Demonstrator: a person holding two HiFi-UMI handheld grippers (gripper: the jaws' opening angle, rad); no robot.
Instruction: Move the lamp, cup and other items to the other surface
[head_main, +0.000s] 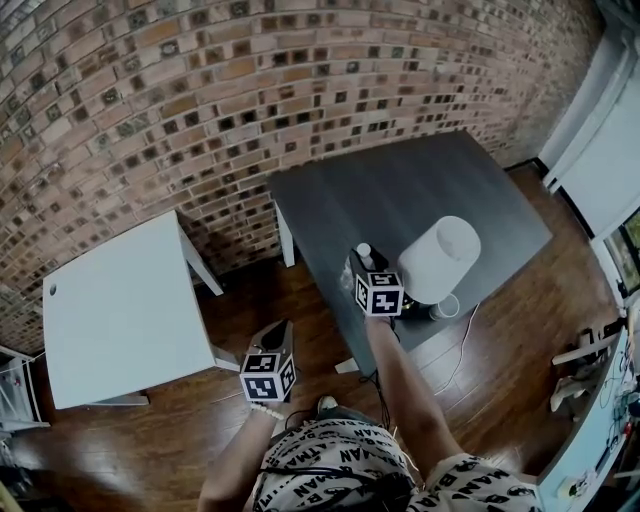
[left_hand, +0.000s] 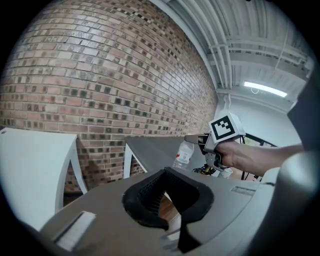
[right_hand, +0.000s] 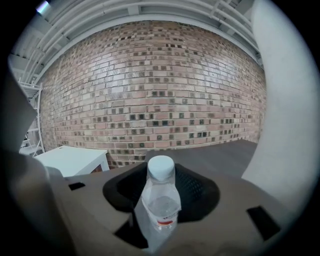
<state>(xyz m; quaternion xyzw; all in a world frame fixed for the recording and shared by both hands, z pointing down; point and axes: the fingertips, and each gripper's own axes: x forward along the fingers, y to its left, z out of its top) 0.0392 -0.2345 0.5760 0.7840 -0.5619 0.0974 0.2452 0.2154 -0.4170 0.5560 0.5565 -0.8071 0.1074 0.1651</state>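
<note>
As the head view looked down, the white table (head_main: 120, 310) stood at the left against the brick wall (head_main: 200, 100), well apart from the task's things.

Left gripper (head_main: 281, 328): held over the wood floor (head_main: 180, 430) between the two tables, pointing toward the wall. Its own view showed the jaws drawn together at the tips, clenched on nothing. Only floor showed through the slit below.

Dark table (head_main: 400, 190): right of the white one, with a strip of floor between them.

Right gripper (head_main: 361, 263): reached in over the dark table's near edge. Bottle (right_hand: 159, 200), clear with a white cap, stood upright between its jaws. Dark gaps showed on either side of the bottle, so the pads were not pressing on it and the gripper was released. In the left gripper view the bottle's base sat on the dark table, near the edge.

Lamp (head_main: 440, 258): white shade, on the dark table just right of the right gripper, near the front edge.

Cup (head_main: 448, 306): small and white, beside the lamp's base at the table's front edge.

Cord (head_main: 462, 350): ran from the lamp's side over the edge and down to the floor.
</note>
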